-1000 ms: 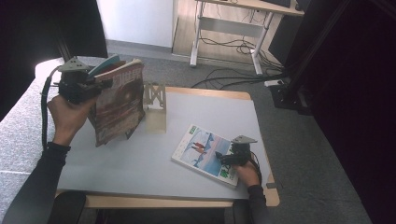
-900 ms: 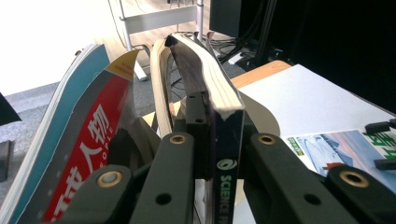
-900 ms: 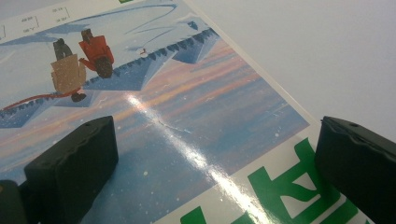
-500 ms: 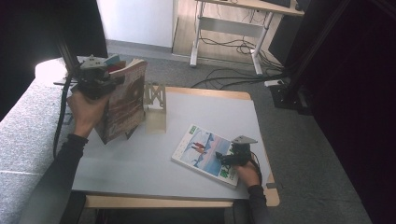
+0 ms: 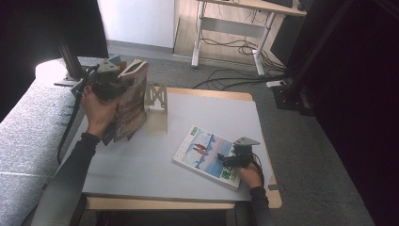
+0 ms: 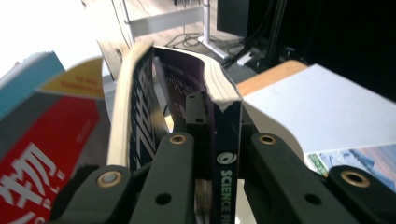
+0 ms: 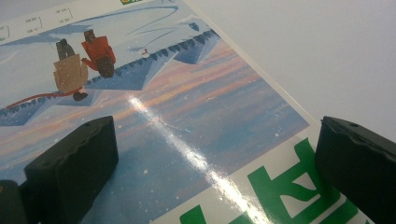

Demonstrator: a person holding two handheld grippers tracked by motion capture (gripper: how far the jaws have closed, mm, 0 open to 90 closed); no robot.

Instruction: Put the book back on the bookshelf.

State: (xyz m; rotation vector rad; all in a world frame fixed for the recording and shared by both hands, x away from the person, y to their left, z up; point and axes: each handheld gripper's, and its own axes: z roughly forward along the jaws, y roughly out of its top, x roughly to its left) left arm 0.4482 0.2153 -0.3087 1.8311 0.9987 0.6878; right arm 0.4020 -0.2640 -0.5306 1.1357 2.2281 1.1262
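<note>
Honestly, my left claw (image 6: pixel 205 154) pinches the thick book (image 5: pixel 131 101) by its spine, upright beside the wooden rack (image 5: pixel 156 96); its loose pages could sag and slip. My right claw (image 7: pixel 210 154) rests wide over the magazine (image 5: pixel 207 155) on the tabletop (image 5: pixel 141 165).

- A grey carpet (image 5: pixel 301 141) covers the floor around the work table (image 5: pixel 221 113).
- A white desk frame (image 5: pixel 226 35) stands behind on a wooden floor (image 5: pixel 188 33), black cables (image 5: pixel 235 77) trailing under it.
- A white wall panel (image 5: pixel 136 21) catches bright light.
- The right side lies in deep shadow.
</note>
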